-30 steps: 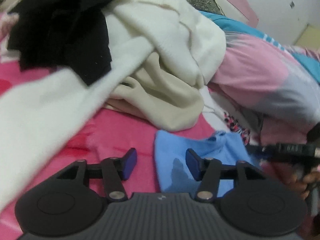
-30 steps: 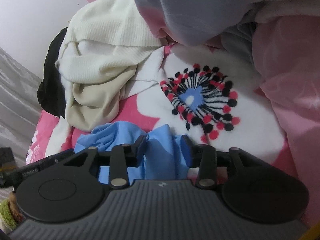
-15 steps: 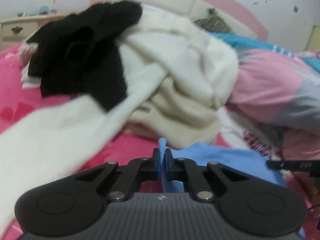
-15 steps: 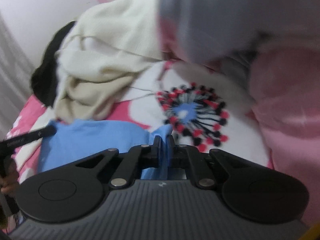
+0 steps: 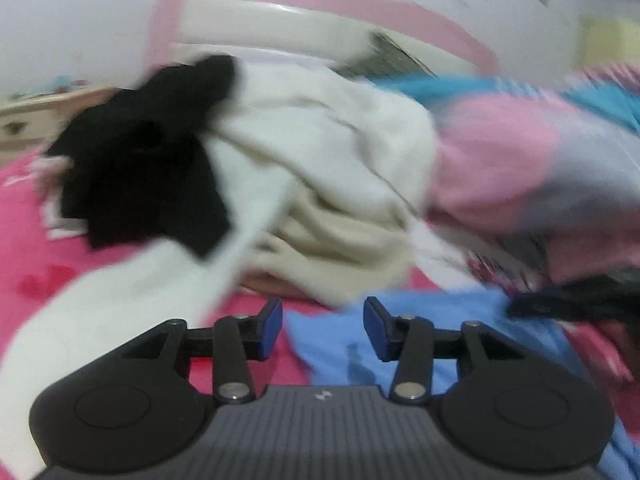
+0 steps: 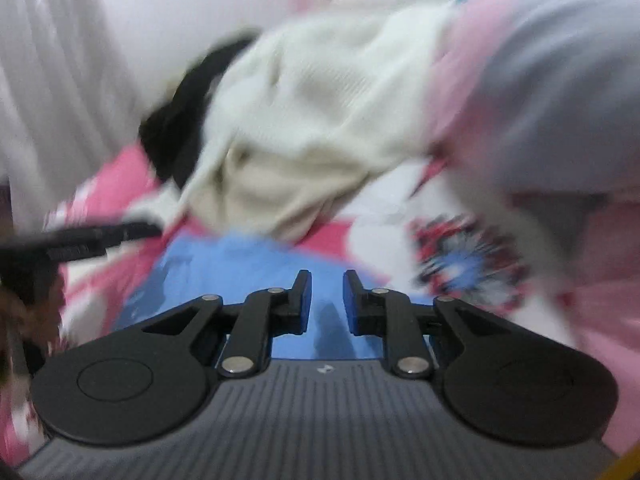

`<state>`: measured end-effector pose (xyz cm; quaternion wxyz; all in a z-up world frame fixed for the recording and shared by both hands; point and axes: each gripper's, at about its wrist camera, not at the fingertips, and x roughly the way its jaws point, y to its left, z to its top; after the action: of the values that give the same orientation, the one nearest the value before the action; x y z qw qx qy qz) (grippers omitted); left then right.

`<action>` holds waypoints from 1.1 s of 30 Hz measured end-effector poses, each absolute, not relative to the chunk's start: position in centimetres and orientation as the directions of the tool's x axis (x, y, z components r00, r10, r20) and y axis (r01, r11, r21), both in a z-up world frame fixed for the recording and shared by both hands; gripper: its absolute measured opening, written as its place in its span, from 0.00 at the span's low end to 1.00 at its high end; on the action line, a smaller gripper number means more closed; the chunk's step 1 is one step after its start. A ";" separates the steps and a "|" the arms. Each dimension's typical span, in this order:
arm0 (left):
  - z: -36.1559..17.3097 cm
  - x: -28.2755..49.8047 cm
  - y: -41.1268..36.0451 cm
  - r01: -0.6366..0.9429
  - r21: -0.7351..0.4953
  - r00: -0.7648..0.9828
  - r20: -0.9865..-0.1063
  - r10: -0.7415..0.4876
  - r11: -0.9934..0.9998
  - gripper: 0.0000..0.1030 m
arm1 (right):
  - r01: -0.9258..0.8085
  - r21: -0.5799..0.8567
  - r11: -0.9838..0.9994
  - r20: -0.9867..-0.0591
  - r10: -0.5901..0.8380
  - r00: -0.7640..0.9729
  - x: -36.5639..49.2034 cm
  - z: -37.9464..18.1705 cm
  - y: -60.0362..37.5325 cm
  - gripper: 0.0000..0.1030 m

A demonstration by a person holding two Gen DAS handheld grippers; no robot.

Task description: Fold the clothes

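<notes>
A light blue garment (image 5: 440, 332) lies spread on the pink bed cover (image 5: 24, 248). My left gripper (image 5: 322, 330) is open above its left edge, nothing between the fingers. In the right wrist view the same blue garment (image 6: 240, 268) lies flat below my right gripper (image 6: 325, 300), which is open with a narrow gap and holds nothing. The other gripper's black tip (image 6: 100, 236) shows at the left of that view, and the right one's tip (image 5: 560, 300) at the right of the left wrist view. Both views are blurred by motion.
A heap of cream clothes (image 5: 340, 184) with a black garment (image 5: 144, 168) lies behind the blue one. A pink and grey quilt (image 5: 540, 176) fills the right. A flower print (image 6: 468, 260) marks the cover. A headboard (image 5: 300, 20) and a white curtain (image 6: 52, 80) stand beyond.
Half a second ago both grippers were shut on the blue garment's edges. Both have since opened and let it go, and the garment now lies flat. Both cameras have tilted upward.
</notes>
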<state>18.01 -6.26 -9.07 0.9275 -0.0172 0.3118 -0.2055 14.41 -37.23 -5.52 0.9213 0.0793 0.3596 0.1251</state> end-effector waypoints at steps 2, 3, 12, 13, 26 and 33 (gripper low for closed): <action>-9.8 18.1 -7.3 0.398 -0.144 0.683 -0.613 -0.397 0.906 0.44 | -0.072 0.230 0.971 -0.685 0.213 0.697 16.1 -6.8 -38.0 0.13; -10.2 18.1 -7.8 0.410 -0.137 0.665 -0.632 -0.398 0.902 0.44 | -0.003 0.241 0.971 -0.692 0.174 0.700 16.8 -7.3 -38.9 0.12; -7.3 16.0 -5.1 0.446 -0.200 0.646 -0.603 -0.468 0.872 0.55 | 0.093 0.238 0.967 -0.592 0.069 0.803 9.2 -1.1 -42.2 0.19; -6.9 15.7 -5.0 0.457 -0.207 0.638 -0.601 -0.481 0.865 0.55 | 0.098 0.244 0.965 -0.587 0.066 0.807 8.0 -0.4 -42.3 0.24; -1.6 8.7 -6.6 0.675 -0.288 0.476 -0.534 -0.698 0.680 0.91 | 0.072 0.143 0.987 -0.531 0.015 0.847 -4.7 9.9 -37.1 0.85; -1.9 2.6 -6.2 0.685 -0.339 0.375 -0.596 -0.711 0.645 1.00 | 0.156 0.012 0.988 -0.481 -0.131 0.867 -9.5 8.4 -33.6 0.99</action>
<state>2.57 -6.22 -1.89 0.8289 -0.0173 0.3680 -0.4210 -9.47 -33.62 8.37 0.9659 0.0254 0.2469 -0.0741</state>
